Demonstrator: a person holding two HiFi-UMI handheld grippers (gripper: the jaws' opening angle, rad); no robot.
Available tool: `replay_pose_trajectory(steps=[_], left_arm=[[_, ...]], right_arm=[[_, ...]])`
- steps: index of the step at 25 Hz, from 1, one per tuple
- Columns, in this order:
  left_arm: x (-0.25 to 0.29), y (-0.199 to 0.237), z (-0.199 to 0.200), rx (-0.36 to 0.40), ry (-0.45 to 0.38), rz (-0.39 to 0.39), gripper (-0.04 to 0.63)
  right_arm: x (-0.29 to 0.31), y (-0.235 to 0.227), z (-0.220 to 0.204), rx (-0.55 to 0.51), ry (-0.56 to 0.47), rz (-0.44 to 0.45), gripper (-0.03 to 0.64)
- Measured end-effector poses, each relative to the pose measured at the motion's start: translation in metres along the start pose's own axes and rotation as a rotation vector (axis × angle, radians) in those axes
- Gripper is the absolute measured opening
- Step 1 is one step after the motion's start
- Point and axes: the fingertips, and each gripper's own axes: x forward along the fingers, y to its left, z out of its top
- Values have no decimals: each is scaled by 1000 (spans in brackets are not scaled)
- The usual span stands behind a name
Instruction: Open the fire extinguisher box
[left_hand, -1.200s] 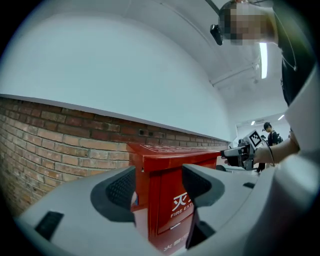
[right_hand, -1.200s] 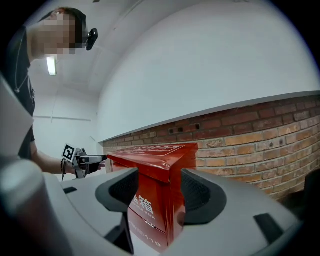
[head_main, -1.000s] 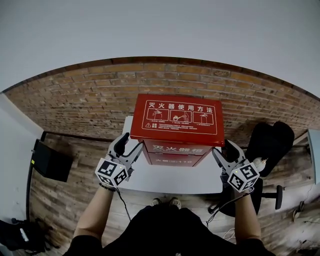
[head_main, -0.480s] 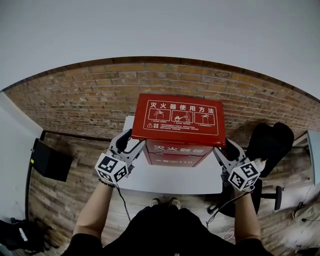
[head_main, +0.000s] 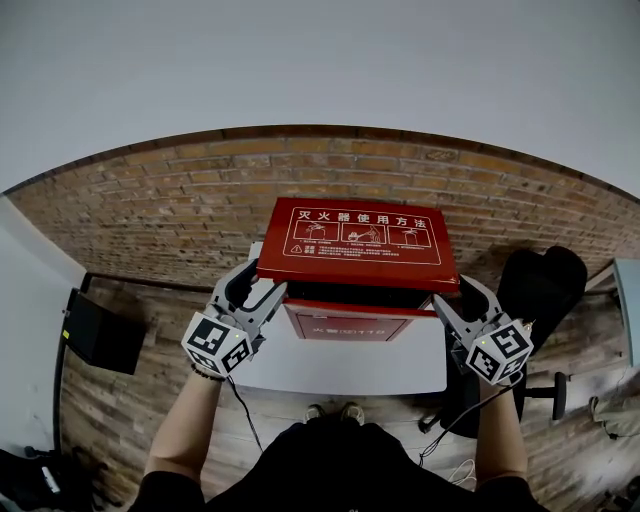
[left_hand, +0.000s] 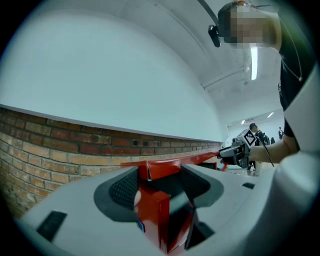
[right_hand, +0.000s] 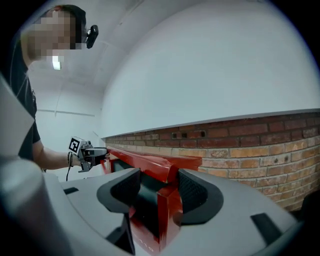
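1. The left gripper (head_main: 260, 284) has its jaws apart, astride the left front corner of the lid (head_main: 357, 243). Neither pad clearly presses on it. The edge sits in the fork, probably to be borne from below.
2. The right gripper (head_main: 458, 295) is closing its jaws. The lid's right front corner lies between them, not yet pinched.
3. The fire extinguisher box (head_main: 345, 326) stands between the two grippers on the white table (head_main: 340, 366). The lid's front is raised above a dark gap.
4. One gripper at each corner likely keeps the wide lid level and untwisted as it swings up. The hinge is not visible.
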Motion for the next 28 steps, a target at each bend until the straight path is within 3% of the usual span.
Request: replay_pose_trajectory(steps=[9,16,28], left_arm=[[26,23,76,42,-123,10,310],[59,44,103,37,-178,37,310],[119,84,124,73,-152,76,310]], right_arm=[[16,-18,85,-101,-148,8,233],[39,-46,114,-71,-197,-6,233],[97,-98,149,-107,-209,-82,233]])
